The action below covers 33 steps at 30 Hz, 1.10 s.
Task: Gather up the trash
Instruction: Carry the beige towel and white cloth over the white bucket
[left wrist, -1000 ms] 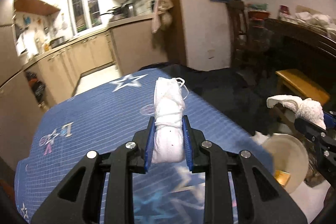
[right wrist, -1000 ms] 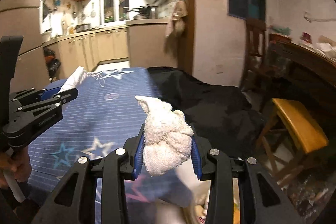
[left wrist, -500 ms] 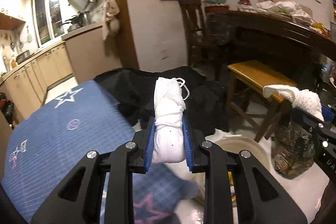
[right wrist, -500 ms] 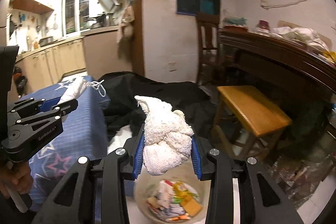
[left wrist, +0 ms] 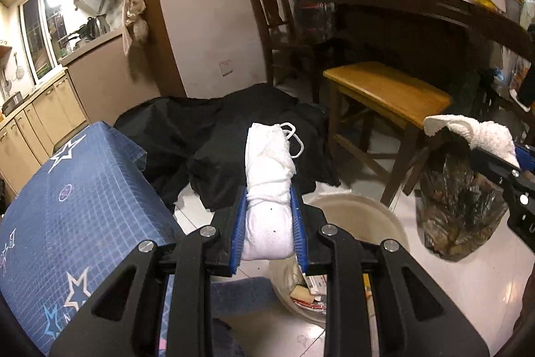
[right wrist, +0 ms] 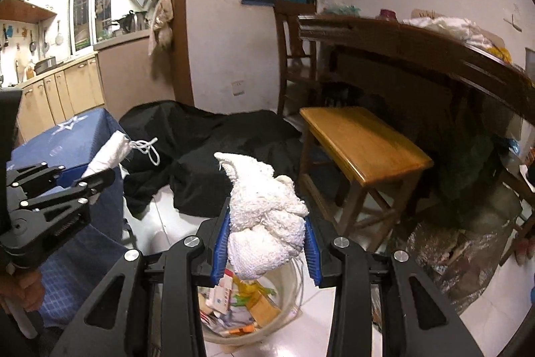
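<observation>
My left gripper (left wrist: 267, 206) is shut on a rolled white face mask (left wrist: 267, 189) with ear loops. It hangs just left of and above a cream trash bin (left wrist: 364, 213). My right gripper (right wrist: 265, 226) is shut on a crumpled white towel wad (right wrist: 264, 223) and holds it over the same bin (right wrist: 291, 296), which holds paper and wrapper scraps. The towel wad also shows at the right edge of the left wrist view (left wrist: 481, 136). The mask and left gripper show at the left of the right wrist view (right wrist: 110, 153).
A table with a blue star-patterned cloth (left wrist: 67, 206) stands at the left. Black fabric (right wrist: 207, 149) lies on the floor behind the bin. A wooden stool (right wrist: 361, 143) and a dark bag (left wrist: 458, 203) stand to the right, with a dark wooden table (right wrist: 434, 56) behind.
Both grippers have swung right, away from the blue table, and now hang at the trash bin. Each keeps its hold on its item.
</observation>
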Each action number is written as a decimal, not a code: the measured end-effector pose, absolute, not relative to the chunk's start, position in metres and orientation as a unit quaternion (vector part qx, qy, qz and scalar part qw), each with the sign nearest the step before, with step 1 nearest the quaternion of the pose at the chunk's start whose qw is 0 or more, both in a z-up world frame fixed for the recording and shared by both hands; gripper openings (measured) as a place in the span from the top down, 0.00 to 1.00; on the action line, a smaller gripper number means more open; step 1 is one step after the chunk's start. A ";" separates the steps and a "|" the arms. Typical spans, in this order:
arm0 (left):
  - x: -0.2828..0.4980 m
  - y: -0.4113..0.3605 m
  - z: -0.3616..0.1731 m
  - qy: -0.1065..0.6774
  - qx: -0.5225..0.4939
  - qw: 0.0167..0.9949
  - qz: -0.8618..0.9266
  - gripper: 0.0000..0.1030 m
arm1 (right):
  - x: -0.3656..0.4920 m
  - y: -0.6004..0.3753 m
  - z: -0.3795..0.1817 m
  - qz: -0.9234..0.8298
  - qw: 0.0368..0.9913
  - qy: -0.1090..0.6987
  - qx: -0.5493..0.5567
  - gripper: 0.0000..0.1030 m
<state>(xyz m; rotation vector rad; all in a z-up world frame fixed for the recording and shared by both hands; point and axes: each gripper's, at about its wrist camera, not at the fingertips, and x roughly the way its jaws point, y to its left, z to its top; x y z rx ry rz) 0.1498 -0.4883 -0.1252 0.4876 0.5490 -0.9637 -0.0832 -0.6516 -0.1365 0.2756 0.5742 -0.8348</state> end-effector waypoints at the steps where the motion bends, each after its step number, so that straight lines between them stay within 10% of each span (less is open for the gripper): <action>1: 0.150 -0.489 -0.130 0.262 0.233 0.818 -0.456 0.78 | -0.087 -0.656 -0.142 -0.400 0.863 0.276 0.137 0.63; 33: 0.147 -0.516 -0.160 0.280 0.255 0.813 -0.442 0.77 | -0.041 -0.663 -0.184 -0.356 0.870 0.306 0.150 0.62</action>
